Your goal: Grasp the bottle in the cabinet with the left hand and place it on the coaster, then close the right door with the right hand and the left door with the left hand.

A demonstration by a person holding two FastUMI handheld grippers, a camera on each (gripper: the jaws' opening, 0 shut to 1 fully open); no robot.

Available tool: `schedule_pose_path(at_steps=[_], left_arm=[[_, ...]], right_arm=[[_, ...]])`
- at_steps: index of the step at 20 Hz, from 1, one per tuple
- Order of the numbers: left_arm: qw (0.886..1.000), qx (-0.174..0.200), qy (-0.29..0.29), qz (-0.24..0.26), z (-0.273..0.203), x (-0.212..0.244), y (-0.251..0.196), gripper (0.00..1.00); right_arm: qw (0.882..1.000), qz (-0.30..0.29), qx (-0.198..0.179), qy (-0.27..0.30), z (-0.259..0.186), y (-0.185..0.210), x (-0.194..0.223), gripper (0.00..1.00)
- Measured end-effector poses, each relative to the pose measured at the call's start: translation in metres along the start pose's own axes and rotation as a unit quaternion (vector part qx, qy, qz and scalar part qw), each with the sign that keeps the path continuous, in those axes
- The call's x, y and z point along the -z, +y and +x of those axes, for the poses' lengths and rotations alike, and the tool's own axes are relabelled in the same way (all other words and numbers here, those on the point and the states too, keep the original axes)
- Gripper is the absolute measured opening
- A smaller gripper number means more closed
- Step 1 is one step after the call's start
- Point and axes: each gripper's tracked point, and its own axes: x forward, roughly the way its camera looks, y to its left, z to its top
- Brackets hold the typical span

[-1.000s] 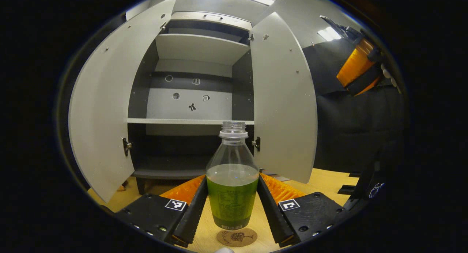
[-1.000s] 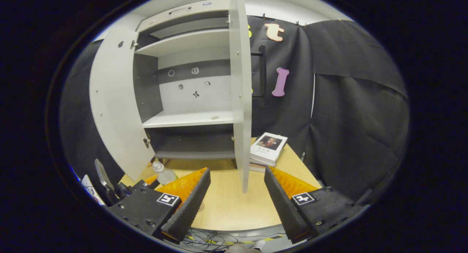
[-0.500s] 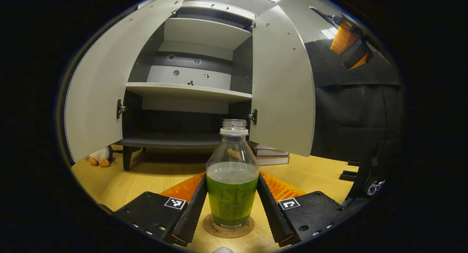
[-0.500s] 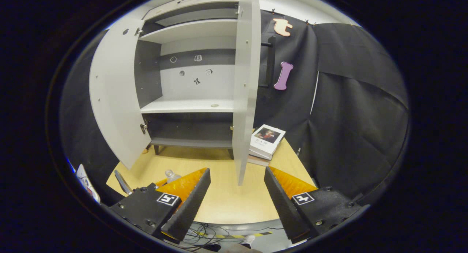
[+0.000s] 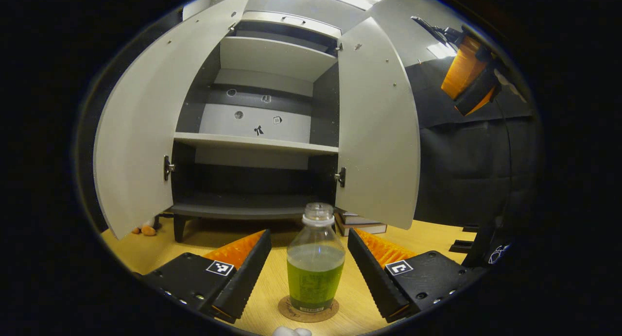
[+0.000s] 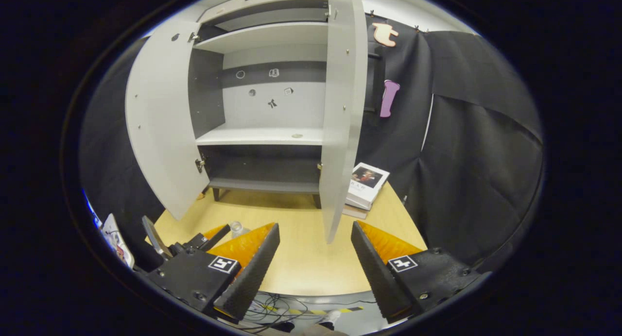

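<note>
Green-filled clear bottle, grey cabinet, tan table.

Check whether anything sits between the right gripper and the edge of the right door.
Nothing does. In the right gripper view, only bare table lies between the open right gripper and the right door.

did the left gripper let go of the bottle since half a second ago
Yes. The left gripper has opened and drawn back from the bottle, which stands on the coaster.

Stacked books lie on the wooden table; perhaps a plush toy sits left.
</note>
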Motion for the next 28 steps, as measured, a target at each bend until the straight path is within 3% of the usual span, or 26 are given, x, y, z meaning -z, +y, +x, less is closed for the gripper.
schedule_pose_path(at_steps=[4,5,7,11,16,19,22,28], left_arm=[[1.0,-0.002,-0.023,0.002,-0.002,-0.056,0.004,0.96],[1.0,-0.006,-0.03,-0.001,-0.003,-0.07,0.006,1.0],[0.999,-0.019,-0.038,-0.005,-0.004,-0.101,0.013,0.96],[0.997,-0.051,-0.054,-0.004,-0.008,-0.163,0.032,1.0],[0.995,-0.093,-0.03,-0.012,-0.019,-0.216,0.064,0.96],[0.991,-0.133,-0.017,0.009,-0.033,-0.24,0.091,1.0],[0.986,-0.162,-0.011,0.032,-0.048,-0.261,0.111,0.96],[0.981,-0.187,0.029,0.03,-0.072,-0.261,0.099,0.96]], right_arm=[[1.0,0.005,-0.007,-0.013,0.005,0.005,-0.005,0.98],[1.0,0.007,-0.008,-0.018,0.006,0.006,-0.006,0.98],[0.999,0.009,-0.011,-0.03,0.009,0.007,-0.01,0.98],[0.998,0.019,-0.02,-0.059,0.015,0.012,-0.021,0.96],[0.994,0.029,-0.034,-0.096,0.023,0.017,-0.033,0.95],[0.991,0.041,-0.04,-0.118,0.025,0.02,-0.042,0.98],[0.988,0.052,-0.038,-0.139,0.025,0.015,-0.05,0.97],[0.982,0.066,-0.007,-0.179,0.032,-0.018,-0.07,0.98]])
